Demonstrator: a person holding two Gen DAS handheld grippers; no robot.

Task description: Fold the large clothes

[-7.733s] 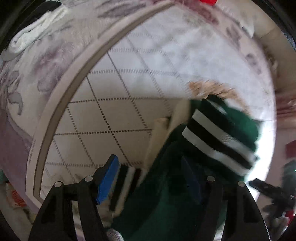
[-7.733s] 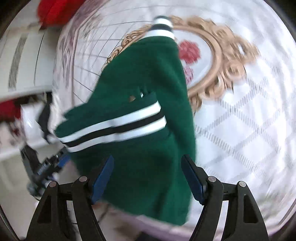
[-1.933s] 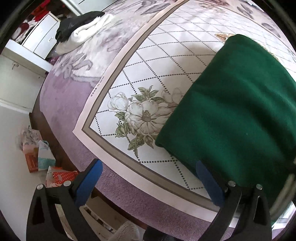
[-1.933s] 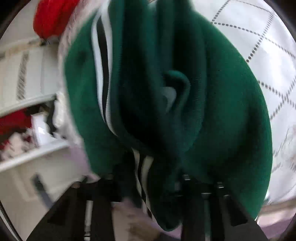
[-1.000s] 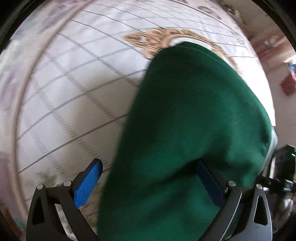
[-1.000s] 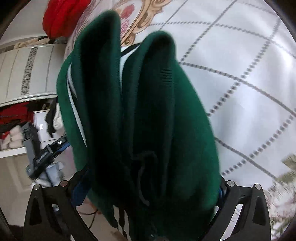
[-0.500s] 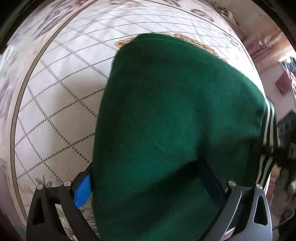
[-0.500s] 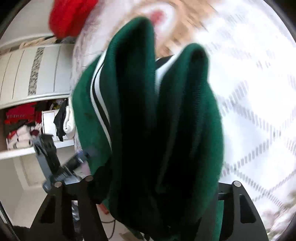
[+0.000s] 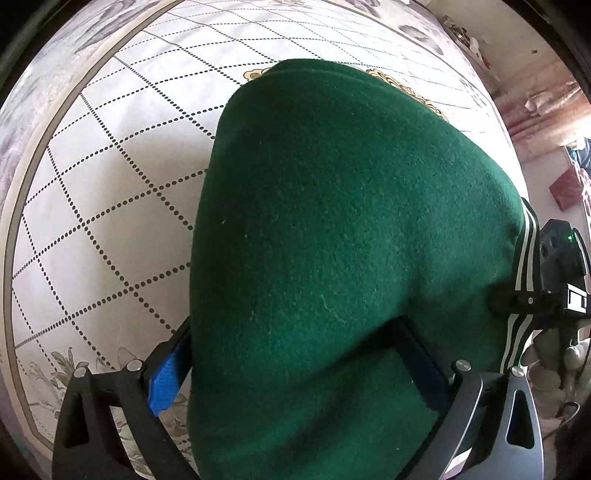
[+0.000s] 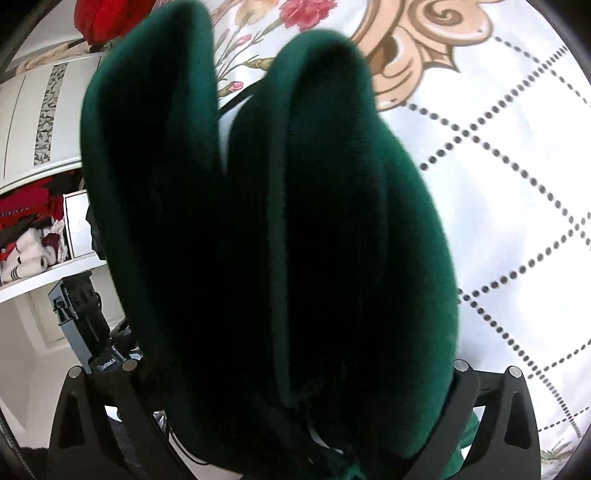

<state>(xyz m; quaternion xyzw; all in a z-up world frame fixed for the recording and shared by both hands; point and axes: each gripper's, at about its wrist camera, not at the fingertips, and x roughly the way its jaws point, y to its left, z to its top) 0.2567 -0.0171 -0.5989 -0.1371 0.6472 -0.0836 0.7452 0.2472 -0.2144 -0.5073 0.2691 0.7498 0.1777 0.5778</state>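
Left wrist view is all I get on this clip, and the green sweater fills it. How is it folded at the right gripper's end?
Observer: In the right wrist view, the green sweater stands as two thick lobes side by side. A narrow gap separates them near the top. Together they fill the space between the wide-set fingers of the right gripper.
Operator: Is it clamped there?
Observer: I cannot tell, because the fabric hides both pads.
Operator: Anything else near it that I am missing?
Observer: A red garment shows at the far upper left, past the sweater, by the edge of the bedspread.
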